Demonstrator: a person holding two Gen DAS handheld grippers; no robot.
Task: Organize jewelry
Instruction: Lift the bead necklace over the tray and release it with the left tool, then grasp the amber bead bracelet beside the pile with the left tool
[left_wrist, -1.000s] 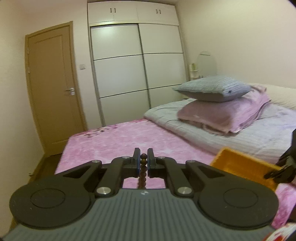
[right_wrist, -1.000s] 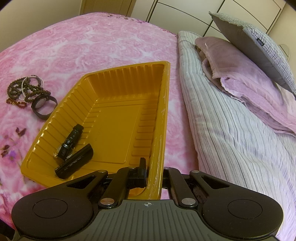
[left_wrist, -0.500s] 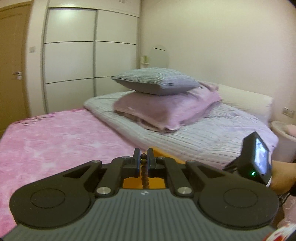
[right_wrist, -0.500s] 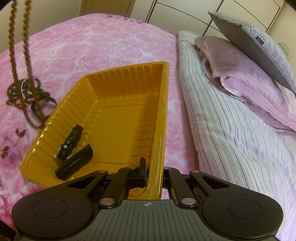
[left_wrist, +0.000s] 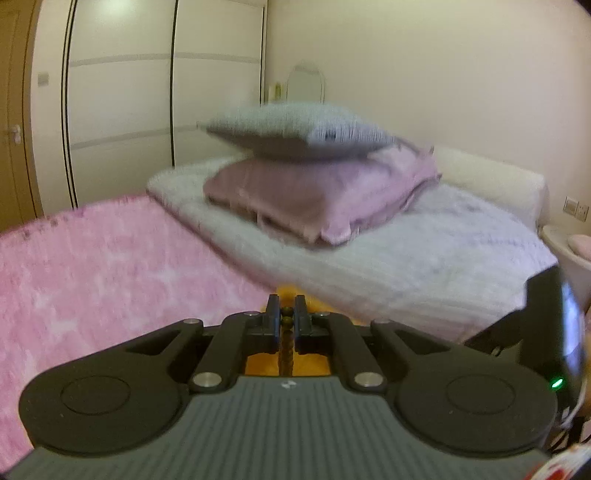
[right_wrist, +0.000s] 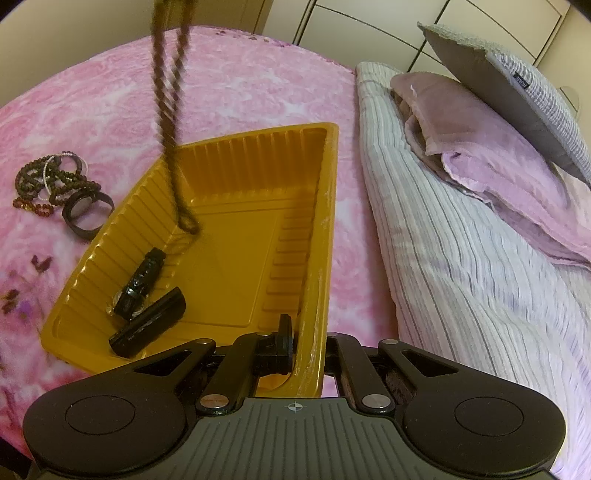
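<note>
Left gripper (left_wrist: 285, 319): jaws pressed nearly together, pinching a string of small dark brown wooden beads (left_wrist: 286, 322). The beads show between the fingertips at lower centre of the left wrist view and run down behind the gripper body. That view is blurred.

In the right wrist view the same bead string (right_wrist: 170, 110) hangs as a doubled loop from the top edge, left of centre. Its lower end hangs over the left part of the ribbed orange-yellow plastic tray (right_wrist: 236, 199). Whether it touches the tray floor cannot be told.

Right gripper (right_wrist: 304, 341): jaws clamped on the tray's near right wall, at lower centre of the frame; one finger stands inside the tray, the other outside.

Tray contents, lower left corner: a black wristwatch with a dark strap (right_wrist: 138, 284) and, just beside it, a black oblong bar-shaped item (right_wrist: 147, 323). The rest of the tray floor is bare.

Left of the tray, on the pink rose-patterned blanket (right_wrist: 240, 85), lies a small heap of beaded bracelets (right_wrist: 48, 181), dark brown, reddish and pale, with a black ring-shaped band (right_wrist: 86, 214) at its lower right, near the tray's outer wall.

At the right side of the frame: a striped pale lilac quilt (right_wrist: 461, 258), a folded mauve pillow (right_wrist: 480, 129) on it, and a grey pillow (right_wrist: 517, 88) on top.
</note>
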